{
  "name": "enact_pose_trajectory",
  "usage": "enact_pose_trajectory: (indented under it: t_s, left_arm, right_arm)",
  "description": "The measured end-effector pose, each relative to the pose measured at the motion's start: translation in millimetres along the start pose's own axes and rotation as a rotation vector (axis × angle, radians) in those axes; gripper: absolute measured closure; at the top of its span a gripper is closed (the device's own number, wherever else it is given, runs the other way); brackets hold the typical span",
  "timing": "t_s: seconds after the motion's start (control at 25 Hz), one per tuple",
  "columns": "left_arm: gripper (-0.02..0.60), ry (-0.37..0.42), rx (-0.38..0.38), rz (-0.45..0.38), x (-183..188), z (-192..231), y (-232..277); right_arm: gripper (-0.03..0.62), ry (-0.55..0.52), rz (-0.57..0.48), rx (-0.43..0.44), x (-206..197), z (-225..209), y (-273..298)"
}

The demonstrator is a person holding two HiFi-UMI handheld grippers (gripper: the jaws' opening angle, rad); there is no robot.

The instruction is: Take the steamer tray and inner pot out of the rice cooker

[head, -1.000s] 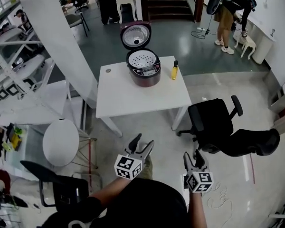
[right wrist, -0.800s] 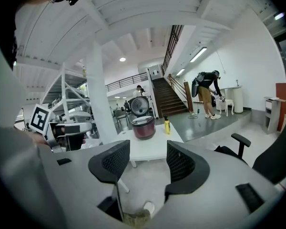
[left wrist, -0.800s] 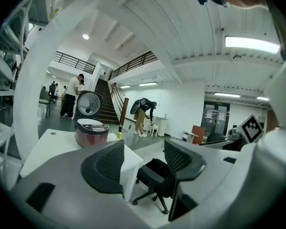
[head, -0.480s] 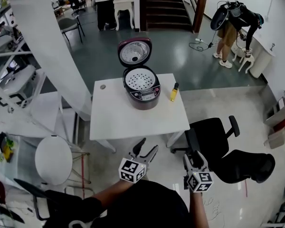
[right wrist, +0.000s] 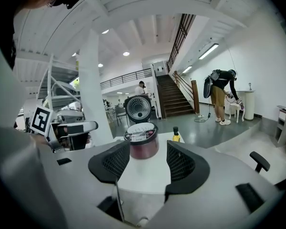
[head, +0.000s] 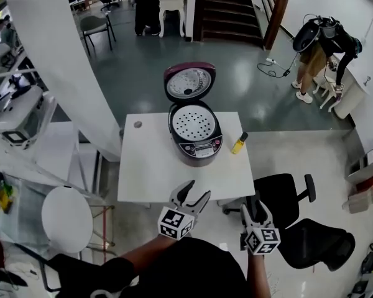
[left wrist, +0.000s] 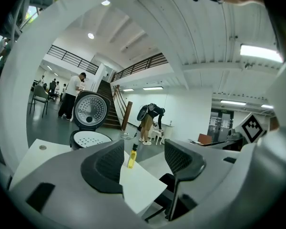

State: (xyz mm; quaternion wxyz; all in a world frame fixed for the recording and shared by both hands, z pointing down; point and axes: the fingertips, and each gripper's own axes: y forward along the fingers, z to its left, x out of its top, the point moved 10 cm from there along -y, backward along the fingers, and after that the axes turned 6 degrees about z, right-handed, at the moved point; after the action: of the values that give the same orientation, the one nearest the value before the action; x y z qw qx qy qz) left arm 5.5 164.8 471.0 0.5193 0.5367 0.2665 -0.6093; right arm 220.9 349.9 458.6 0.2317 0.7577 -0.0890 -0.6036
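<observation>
You have stepped closer: the table (head: 150, 177) and rice cooker (head: 198, 146) now sit nearer below you. Nothing is out yet. The lid (head: 189, 82) stands open and the steamer tray (head: 193, 121) rests in the cooker's mouth, hiding the inner pot. The left gripper (head: 193, 194) and right gripper (head: 255, 210) hang short of the table, fingers apart and empty. Your right gripper view frames the cooker, while the left frames the yellow bottle (head: 239, 143).

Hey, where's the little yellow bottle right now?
In the head view the yellow bottle sits on the white table, near its far right corner, just right of the open rice cooker.
</observation>
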Motion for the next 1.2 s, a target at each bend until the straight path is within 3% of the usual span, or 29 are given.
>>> enact_pose_trajectory:
  t_s: [0.36, 0.64, 1.2]
  left_arm:
    - [0.339, -0.047, 0.045, -0.015, 27.6, 85.5, 30.5]
    - [0.337, -0.086, 0.076, -0.04, 38.2, 112.0, 53.1]
    - [0.337, -0.169, 0.285, -0.005, 48.8, 164.6, 95.5]
  right_arm:
    - [0.381, 0.006, 0.085, 0.05, 16.7, 14.4, 73.2]
    - [0.381, 0.0, 0.106, 0.065, 29.5, 10.7, 116.1]
    - [0.381, -0.13, 0.094, 0.251, 114.2, -19.0, 249.8]
